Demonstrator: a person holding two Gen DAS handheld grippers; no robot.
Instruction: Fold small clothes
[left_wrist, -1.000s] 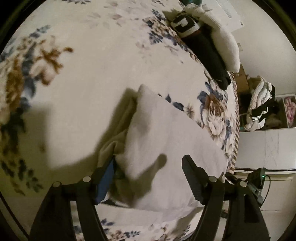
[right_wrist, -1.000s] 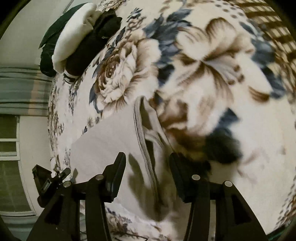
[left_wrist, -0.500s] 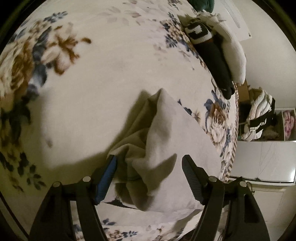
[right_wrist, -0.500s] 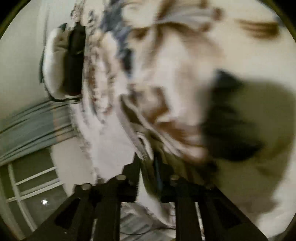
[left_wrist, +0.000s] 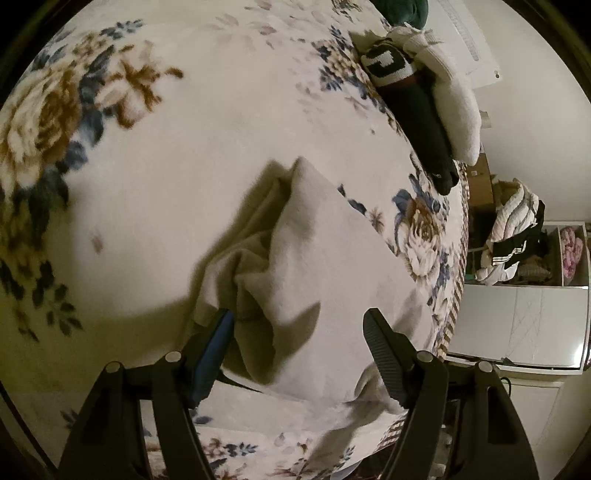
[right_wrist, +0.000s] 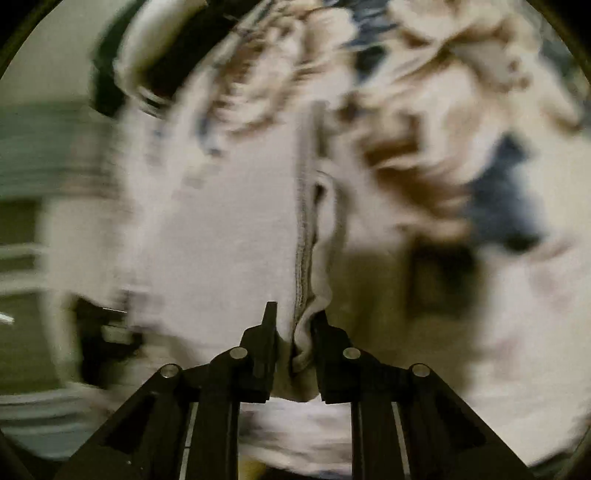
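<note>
A white garment (left_wrist: 325, 280) lies partly folded on a floral blanket (left_wrist: 166, 155), rumpled along its left edge. My left gripper (left_wrist: 297, 345) is open and straddles the garment's near edge, its fingers on either side of the cloth. In the blurred right wrist view, my right gripper (right_wrist: 293, 325) is shut on the garment's hemmed edge (right_wrist: 304, 236) and holds it bunched between the fingers.
A folded stack of black and white clothes (left_wrist: 424, 107) lies at the blanket's far right edge, with a dark green item (left_wrist: 402, 9) behind it. Past the bed edge stand a white cabinet (left_wrist: 517, 325) and a pile of clothes (left_wrist: 513, 232).
My right gripper closed on the garment's hemmed edge and is moving fast, blurring its view. The garment's left edge has bunched up more between the left gripper's fingers.
</note>
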